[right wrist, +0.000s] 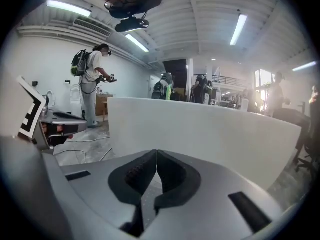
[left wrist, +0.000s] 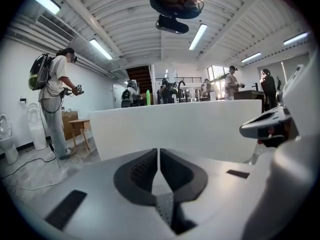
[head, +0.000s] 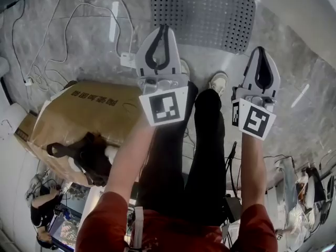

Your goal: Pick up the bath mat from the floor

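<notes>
Bare left forearm (head: 130,156) and right forearm (head: 252,167) stretching forward side by side, left gripper (head: 164,29) sitting closed and empty, right gripper (head: 261,51) likewise pressing its jaws together on nothing

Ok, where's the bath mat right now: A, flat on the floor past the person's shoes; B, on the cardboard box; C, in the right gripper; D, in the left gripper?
A: the bath mat lies flat on the floor beyond the shoes, and the left gripper and right gripper are both shut on nothing.
</notes>
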Demonstrator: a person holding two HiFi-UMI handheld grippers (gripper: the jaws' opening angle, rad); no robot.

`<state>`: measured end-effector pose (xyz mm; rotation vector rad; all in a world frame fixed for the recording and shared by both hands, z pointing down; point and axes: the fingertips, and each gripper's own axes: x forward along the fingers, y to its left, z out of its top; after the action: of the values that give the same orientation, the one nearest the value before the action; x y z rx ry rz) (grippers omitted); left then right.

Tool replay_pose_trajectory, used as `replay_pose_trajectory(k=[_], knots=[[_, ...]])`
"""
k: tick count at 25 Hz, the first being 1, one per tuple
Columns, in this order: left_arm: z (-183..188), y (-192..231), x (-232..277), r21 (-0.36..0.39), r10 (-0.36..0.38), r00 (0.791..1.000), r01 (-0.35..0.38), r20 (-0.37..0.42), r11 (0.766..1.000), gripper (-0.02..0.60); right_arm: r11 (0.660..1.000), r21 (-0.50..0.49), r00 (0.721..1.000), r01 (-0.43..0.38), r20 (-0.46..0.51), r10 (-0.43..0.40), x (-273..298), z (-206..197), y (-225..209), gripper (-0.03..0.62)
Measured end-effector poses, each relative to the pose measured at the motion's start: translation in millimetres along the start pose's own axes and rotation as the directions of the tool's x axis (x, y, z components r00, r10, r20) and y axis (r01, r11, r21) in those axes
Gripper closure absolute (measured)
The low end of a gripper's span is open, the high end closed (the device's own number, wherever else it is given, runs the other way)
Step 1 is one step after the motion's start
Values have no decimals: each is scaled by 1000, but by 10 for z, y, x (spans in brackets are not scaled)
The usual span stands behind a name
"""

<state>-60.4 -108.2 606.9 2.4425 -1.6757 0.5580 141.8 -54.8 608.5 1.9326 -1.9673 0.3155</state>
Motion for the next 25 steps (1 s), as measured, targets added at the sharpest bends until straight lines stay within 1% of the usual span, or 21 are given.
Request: replay_pose_trajectory(k=[5,6,9,10,13,16,18,19,20,21,25], knots=[[-509,-10,138,42,-26,998,28,-60,999,565,999,7,998,38,-53,-37,158,-504,-51,582],[-630,-10,172,39,-23,997,26,-70,999,565,999,1,997,42,-70,-41,198,-640,-54,582],[-1045,5,278,-18,-8,991,6,-130,1000,565,999,0,992,32,-123,-32,351,-1043,-35,582],[-1158,2,322,-19,-10,989,8,-146,1000,563,1000,4,990,27,-137,-26,411,-1159,-37,582],[-1448,-49,446,14,-24,984,27,-179,1000,563,1000,6,985,31,-171,-29,549,-1458,-116,582],[-1779,-55,543,14,-11,977,15,-213,1000,563,999,13,980,35,-195,-31,661,-1713,-166,582],[-2043,-35,595,31,-14,968,22,-251,999,560,1000,9,976,23,-218,-21,741,-1905,-147,580],[-2171,-30,625,40,-19,962,31,-272,999,536,1000,6,973,16,-230,-14,783,-1999,-139,580],[-2292,-28,656,42,-23,956,37,-294,998,488,1000,4,970,9,-243,-7,826,-2091,-134,580],[-2408,-24,691,40,-26,949,41,-315,998,457,1000,3,967,1,-257,0,872,-2185,-133,580],[-2853,28,851,39,-27,919,45,-394,998,390,1000,23,945,-7,-326,14,1069,-2609,-156,570]])
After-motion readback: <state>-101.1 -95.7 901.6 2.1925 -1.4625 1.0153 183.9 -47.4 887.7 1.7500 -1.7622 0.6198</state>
